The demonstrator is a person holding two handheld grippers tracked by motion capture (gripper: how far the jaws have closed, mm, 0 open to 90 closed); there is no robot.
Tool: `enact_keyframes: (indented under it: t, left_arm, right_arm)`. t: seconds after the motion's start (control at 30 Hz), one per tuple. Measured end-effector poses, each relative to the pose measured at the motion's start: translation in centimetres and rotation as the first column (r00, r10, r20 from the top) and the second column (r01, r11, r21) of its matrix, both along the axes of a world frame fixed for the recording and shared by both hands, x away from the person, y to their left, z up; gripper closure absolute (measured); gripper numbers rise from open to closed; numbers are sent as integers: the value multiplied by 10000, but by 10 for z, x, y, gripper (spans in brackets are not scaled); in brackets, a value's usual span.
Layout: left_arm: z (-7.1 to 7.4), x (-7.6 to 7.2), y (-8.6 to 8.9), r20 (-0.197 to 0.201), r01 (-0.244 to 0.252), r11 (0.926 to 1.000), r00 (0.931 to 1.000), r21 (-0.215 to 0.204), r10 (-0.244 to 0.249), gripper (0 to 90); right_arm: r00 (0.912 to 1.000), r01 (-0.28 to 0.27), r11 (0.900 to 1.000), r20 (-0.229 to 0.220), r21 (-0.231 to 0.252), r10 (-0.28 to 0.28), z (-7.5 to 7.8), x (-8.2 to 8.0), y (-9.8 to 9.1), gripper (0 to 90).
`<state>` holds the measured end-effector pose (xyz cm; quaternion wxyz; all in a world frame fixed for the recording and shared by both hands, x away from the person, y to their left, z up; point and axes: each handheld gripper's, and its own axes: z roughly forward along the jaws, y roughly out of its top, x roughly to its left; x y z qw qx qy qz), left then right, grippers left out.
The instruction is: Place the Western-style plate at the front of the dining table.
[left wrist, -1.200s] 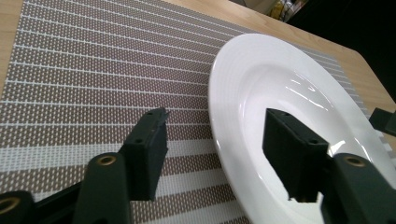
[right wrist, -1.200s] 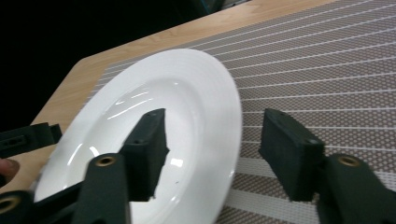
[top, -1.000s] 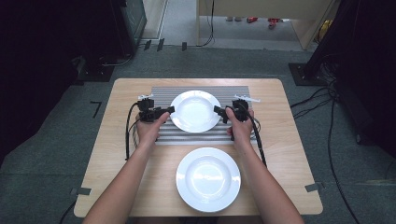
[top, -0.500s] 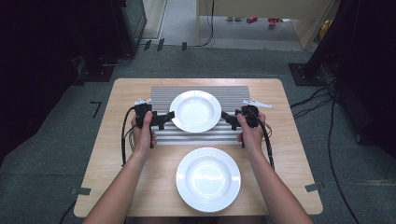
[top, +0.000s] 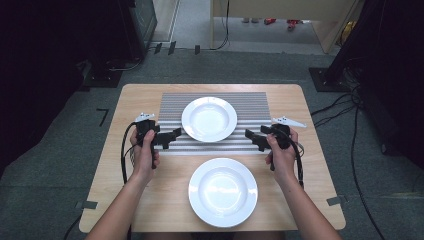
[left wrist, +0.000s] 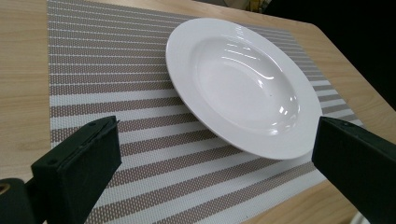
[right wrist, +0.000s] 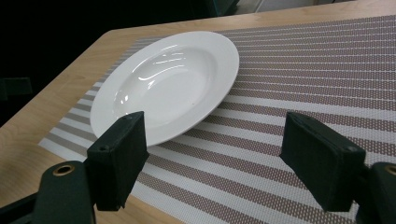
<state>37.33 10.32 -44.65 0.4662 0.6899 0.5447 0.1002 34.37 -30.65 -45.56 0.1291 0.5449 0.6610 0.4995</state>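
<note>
High view: one wooden table (top: 135,165) carries one striped placemat (top: 250,102), two white plates and two grippers. Far plate (top: 209,118) lies on the mat, near plate (top: 223,191) on bare wood. Left gripper (top: 174,135) and right gripper (top: 250,136), jaws just opened wide and empty, flank the far plate.

**Cut off and out of sight**

In the left gripper view the right-hand jaw runs off the frame's right and bottom edges, and the mat (left wrist: 116,93) is cut by the top and bottom edges. In the right gripper view the mat (right wrist: 327,70) runs off the right edge, and the plate (right wrist: 163,84) has its near rim hidden behind the left-hand jaw. In the high view both forearms leave the bottom edge, and the room's left side is too dark to make out
</note>
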Motion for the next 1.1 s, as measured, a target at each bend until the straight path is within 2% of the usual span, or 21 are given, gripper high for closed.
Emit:
enact_keyframes:
  t: [0.27, 0.4, 0.67, 0.9, 1.0, 1.1]
  left_arm:
    - [2, -24, 7, 299, 86, 9996, 9995, 256, -94, 15]
    - [0, -31, 11, 293, 168, 9992, 9994, 364, -179, 15]
    - [-1, -54, 23, 431, 186, 9996, 9989, 192, -195, 15]
    - [-6, -69, 31, 494, 182, 9994, 9986, 283, -196, 14]
    - [-4, -78, 35, 641, 105, 9992, 9979, 398, -130, 14]
    - [-4, -87, 40, 752, 63, 9994, 9971, 330, -87, 14]
  right_arm:
    - [9998, 8, 9999, 199, 105, -10, 7, -24, -14, 216]
    - [9998, 75, 10000, 190, 65, -77, 8, -32, -20, 209]
    - [9989, 324, 9994, 338, 118, -328, 13, -57, -42, 205]
    - [9983, 437, 9990, 383, 119, -441, 11, -73, -53, 203]
    - [9977, 539, 9985, 414, 39, -540, 8, -81, -58, 202]
    - [9973, 640, 9979, 370, -32, -638, 4, -88, -63, 202]
